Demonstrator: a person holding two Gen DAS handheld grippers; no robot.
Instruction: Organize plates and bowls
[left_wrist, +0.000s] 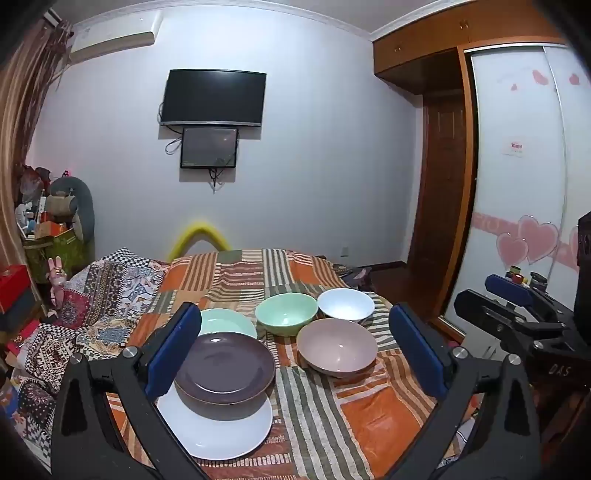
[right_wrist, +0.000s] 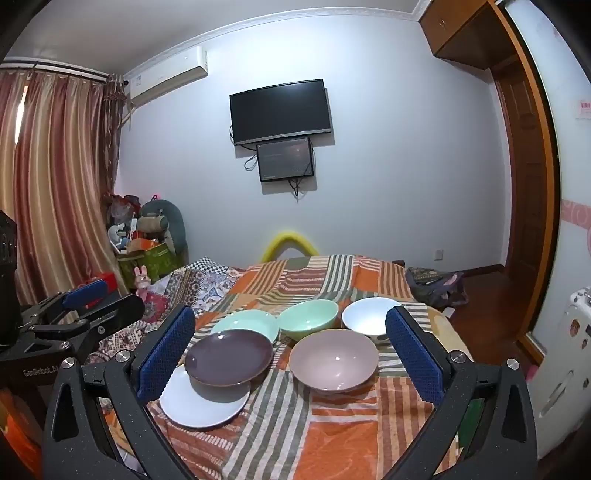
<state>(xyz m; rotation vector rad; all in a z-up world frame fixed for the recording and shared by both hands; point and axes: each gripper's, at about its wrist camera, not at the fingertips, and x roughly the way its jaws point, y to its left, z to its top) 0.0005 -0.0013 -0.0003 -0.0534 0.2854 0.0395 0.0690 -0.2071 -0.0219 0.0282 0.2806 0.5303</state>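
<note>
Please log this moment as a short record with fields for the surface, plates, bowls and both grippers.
surface: striped patchwork cloth
plates: purple plate resting partly on white plate; green plate behind them
bowls: pink bowl nearest; green bowl and white bowl behind it, all upright and unstacked
left gripper: open, holding nothing
right gripper: open, holding nothing
</note>
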